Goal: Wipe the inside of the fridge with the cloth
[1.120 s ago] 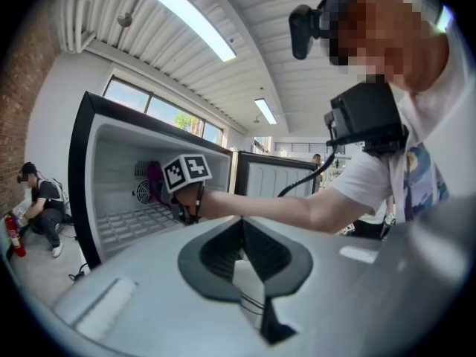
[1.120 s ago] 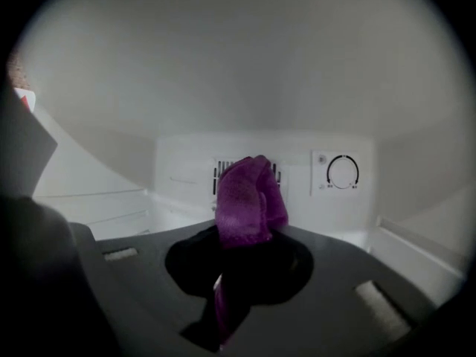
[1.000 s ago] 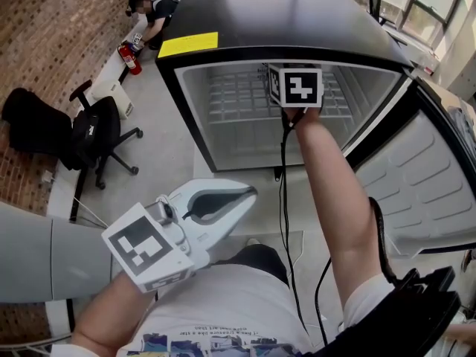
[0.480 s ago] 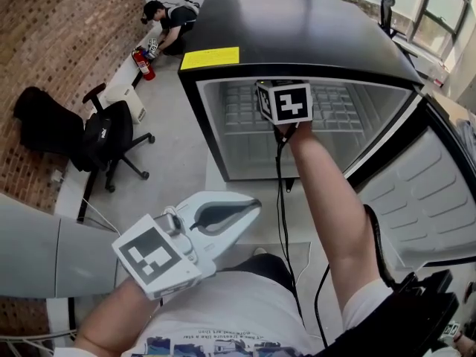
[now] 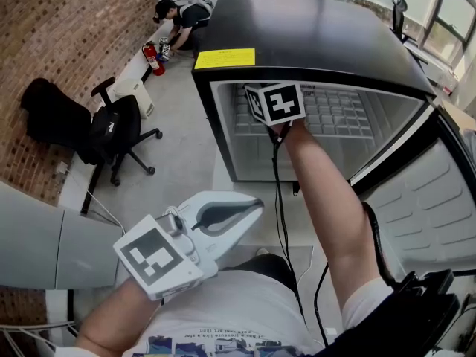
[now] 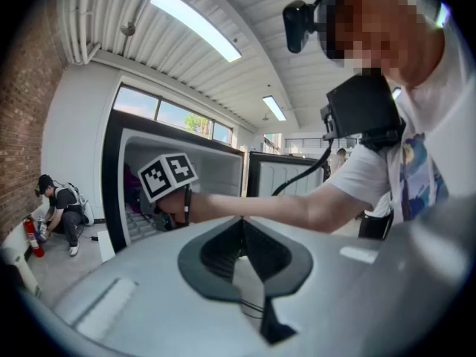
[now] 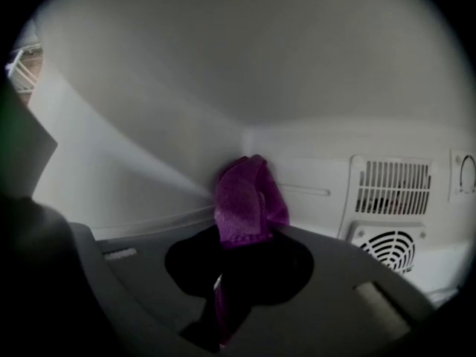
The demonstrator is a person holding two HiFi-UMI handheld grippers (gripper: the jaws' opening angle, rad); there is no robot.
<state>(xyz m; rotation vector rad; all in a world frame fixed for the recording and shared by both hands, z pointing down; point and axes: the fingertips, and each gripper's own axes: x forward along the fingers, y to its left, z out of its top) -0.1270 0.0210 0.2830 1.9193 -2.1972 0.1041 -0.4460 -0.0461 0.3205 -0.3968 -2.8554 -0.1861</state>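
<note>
- Left tool [image 5: 255,201]: jaws together, nothing between them; held low outside the fridge [image 5: 312,43], well apart from the work.
- Right tool [image 7: 239,238]: inside the fridge, jaws clamped on the purple cloth [image 7: 249,195].
- Cloth: bunched, standing straight ahead of the right tool's tips toward the back corner; contact with the wall could not be told.
- Vent grilles [image 7: 387,188]: just right of the cloth.

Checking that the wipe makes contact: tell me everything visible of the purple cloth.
The purple cloth, nubby like towelling, is bunched into a crumpled wad protruding past the tips of the right gripper, whose jaws are shut on it; a strip hangs back between them. The wad sits at an inner corner of the white fridge wall; whether it touches cannot be told.
</note>
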